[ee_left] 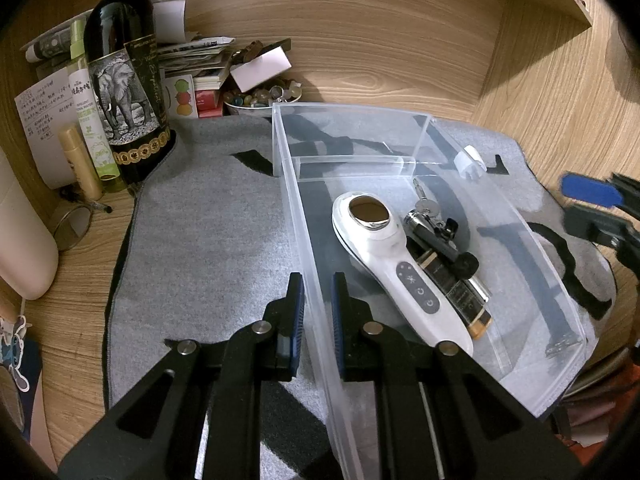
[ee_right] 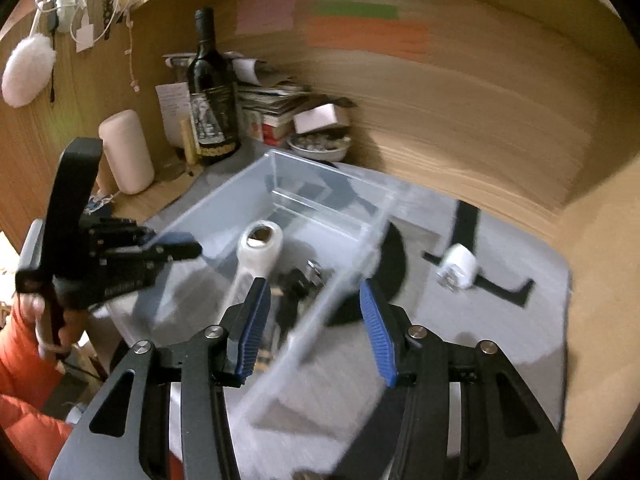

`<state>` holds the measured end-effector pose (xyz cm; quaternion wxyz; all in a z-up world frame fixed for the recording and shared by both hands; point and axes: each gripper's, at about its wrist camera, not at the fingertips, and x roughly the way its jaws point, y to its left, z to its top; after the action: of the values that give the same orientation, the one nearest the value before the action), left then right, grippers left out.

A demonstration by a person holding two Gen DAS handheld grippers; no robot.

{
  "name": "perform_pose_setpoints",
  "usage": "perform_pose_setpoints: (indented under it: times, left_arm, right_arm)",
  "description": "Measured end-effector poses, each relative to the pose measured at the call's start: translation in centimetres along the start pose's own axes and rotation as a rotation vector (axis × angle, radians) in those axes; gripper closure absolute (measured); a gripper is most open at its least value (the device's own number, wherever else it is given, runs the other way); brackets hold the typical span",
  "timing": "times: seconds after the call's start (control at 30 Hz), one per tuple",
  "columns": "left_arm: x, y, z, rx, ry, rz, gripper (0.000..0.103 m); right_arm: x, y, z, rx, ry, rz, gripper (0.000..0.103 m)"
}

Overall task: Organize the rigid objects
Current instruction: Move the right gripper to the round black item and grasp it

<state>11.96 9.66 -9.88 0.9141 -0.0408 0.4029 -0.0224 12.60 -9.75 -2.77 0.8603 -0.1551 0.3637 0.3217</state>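
Left gripper (ee_left: 318, 316): fingers narrowed to a slim gap, straddling the near left wall of the clear plastic bin (ee_left: 294, 216), pads at or very near that wall; firm contact not confirmable. Right gripper (ee_right: 316, 332): spread wide, holding nothing, poised above the right wall of the bin (ee_right: 240, 204), one blue-padded finger over the interior and the other outside it; view motion-blurred. Bin resting on grey felt mat (ee_left: 208, 216), with a clear divider (ee_left: 352, 160) crossing its far end. Inside the larger near compartment: white handheld massager (ee_left: 394, 264) with round metal head, lying diagonally; just beside it to the right, touching, a black-and-gold rectangular item (ee_left: 460, 292), exact type not discernible; beyond that, a bunch of keys (ee_left: 426, 208) with black attachments. Outside the bin, right of it, on the mat: white plug adapter (ee_right: 460, 266), well apart from the massager. Far left corner of the wooden desk (ee_left: 76, 280): dark wine bottle (ee_left: 124, 80) with elephant label, green spray bottle (ee_left: 94, 120), stacked papers (ee_left: 192, 56), bowl of pebbles (ee_left: 260, 98), pale cylindrical container (ee_right: 126, 152).
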Motion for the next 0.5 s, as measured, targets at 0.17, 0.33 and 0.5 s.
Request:
perform_pose_setpoints:
  times: [0.17,0.33,0.5]
  left_arm:
    - [0.0,-0.1,0.0,0.003,-0.001,0.001,0.092]
    - [0.0,-0.1,0.0,0.010,0.001,0.005,0.092]
    - [0.0,-0.3,0.1,0.022,0.005,0.013,0.092]
  right_arm:
    - [-1.6,-1.6,-3.0,0.048,0.022,-0.054,0.042]
    - [-1.3,-2.2,-6.4,0.125,0.089,-0.044,0.042]
    - [0.0,-1.2,-9.1,0.120,0.157,-0.011,0.042]
